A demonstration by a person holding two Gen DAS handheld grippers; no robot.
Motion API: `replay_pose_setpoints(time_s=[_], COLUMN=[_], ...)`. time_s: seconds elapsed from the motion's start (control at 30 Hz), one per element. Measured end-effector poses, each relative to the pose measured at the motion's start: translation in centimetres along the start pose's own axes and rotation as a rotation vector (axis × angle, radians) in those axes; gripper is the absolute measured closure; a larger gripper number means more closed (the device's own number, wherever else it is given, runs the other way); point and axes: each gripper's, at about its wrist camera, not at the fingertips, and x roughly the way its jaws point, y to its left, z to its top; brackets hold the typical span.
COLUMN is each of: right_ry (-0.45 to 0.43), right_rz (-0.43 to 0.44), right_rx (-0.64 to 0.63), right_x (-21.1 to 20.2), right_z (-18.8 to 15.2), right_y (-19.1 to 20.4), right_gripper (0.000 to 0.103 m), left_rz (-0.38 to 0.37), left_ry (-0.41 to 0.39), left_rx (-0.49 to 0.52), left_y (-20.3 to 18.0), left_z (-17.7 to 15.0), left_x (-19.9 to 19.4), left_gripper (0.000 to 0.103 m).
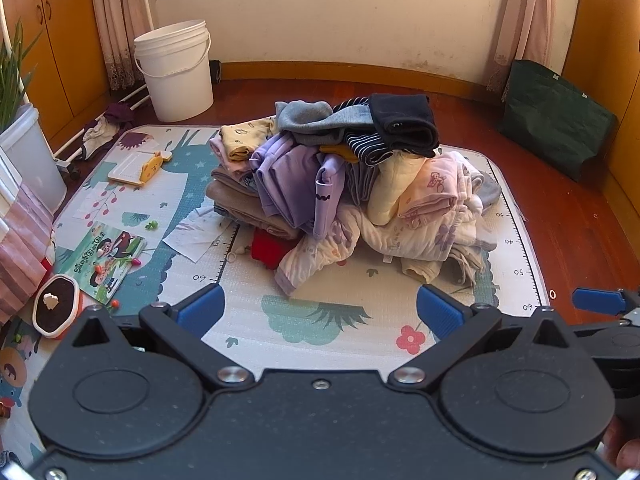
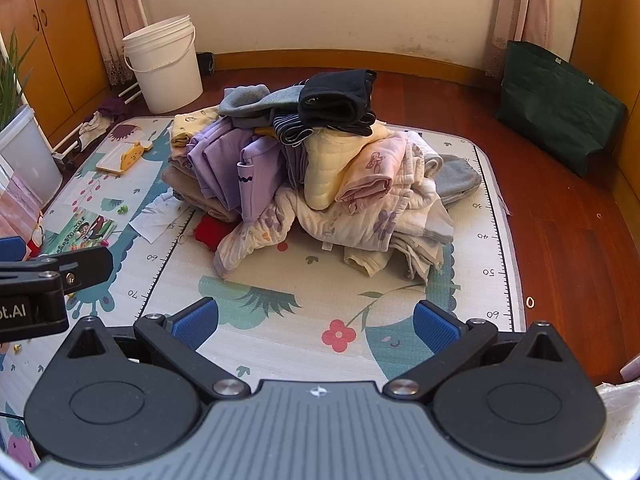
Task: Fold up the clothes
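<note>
A heap of clothes (image 1: 344,184) lies on the patterned play mat (image 1: 320,320): purple tops, a cream quilted garment with purple flowers, a pink piece, grey and striped items, a black one on top. The same clothes heap (image 2: 312,176) fills the middle of the right wrist view, with a red garment (image 2: 210,232) at its front left. My left gripper (image 1: 320,308) hangs open above the mat, short of the heap, nothing between its blue pads. My right gripper (image 2: 316,320) is also open and empty, hovering over the play mat (image 2: 280,344). The left gripper's body shows at the left edge of the right view.
A white bucket (image 1: 176,68) stands at the back left by wooden cabinets. A picture book (image 1: 106,260), loose paper (image 1: 196,232), a yellow toy tray (image 1: 138,166) and a small dish (image 1: 56,306) lie on the mat's left. A dark green bag (image 1: 556,120) leans at the right wall.
</note>
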Motion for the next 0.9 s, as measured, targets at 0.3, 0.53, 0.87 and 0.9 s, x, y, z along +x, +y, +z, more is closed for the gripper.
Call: replay_pose_setpoints(time_s=[0.3,0.53,0.87,0.9], right_ry=[-0.008,-0.002,0.005,0.005], right_rz=[-0.008,-0.008,-0.007,-0.007], right_rx=[-0.01,-0.009,-0.008,-0.007], right_x=[0.22,0.13,0.03,0.03], right_z=[-0.04,-0.08,0.27,0.28], right_y=[0.22,0.07,0.01,-0.01], right_gripper=[0.0,0.0,0.0,0.0], left_rz=[-0.029,-0.046,-0.03,-0.031], left_ry=[-0.047,-0.073,-0.046,-0.044], left_rx=[-0.006,-0.011,-0.028,-0.031], left_y=[0.27,0.47,0.92,0.96], left_z=[-0.28,-0.46,-0.65,-0.64], left_x=[0.09,0.21,0.44,0.44], left_gripper=[0.0,0.0,0.0,0.0])
